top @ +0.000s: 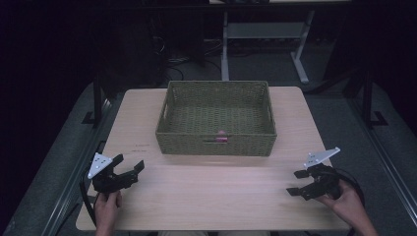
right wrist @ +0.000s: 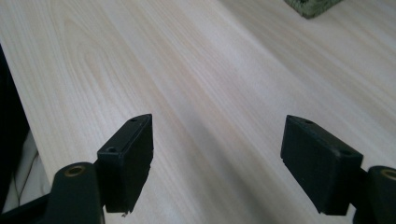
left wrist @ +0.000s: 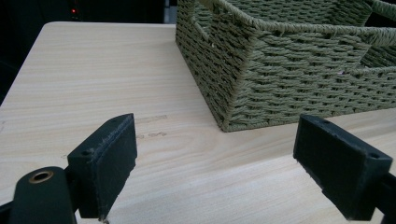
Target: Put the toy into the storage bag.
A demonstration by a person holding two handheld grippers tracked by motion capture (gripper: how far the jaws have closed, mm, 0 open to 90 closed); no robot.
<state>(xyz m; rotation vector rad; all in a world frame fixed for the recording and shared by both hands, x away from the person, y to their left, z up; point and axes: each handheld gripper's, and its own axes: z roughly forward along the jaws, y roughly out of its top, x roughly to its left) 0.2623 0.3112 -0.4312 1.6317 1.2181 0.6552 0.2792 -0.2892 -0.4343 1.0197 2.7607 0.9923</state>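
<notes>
Both grippers rest empty at the near edge of the table (top: pixel 147 123), the basket ahead of them.

The left gripper (top: pixel 129 166) and right gripper (top: pixel 298 182) each hold their jaws wide apart on nothing. The woven basket (top: pixel 216 143) sits ahead, between them, with a small pink thing (top: pixel 222 133) inside its near wall. No step looks begun; a likely next move is reaching forward over that wall.
</notes>
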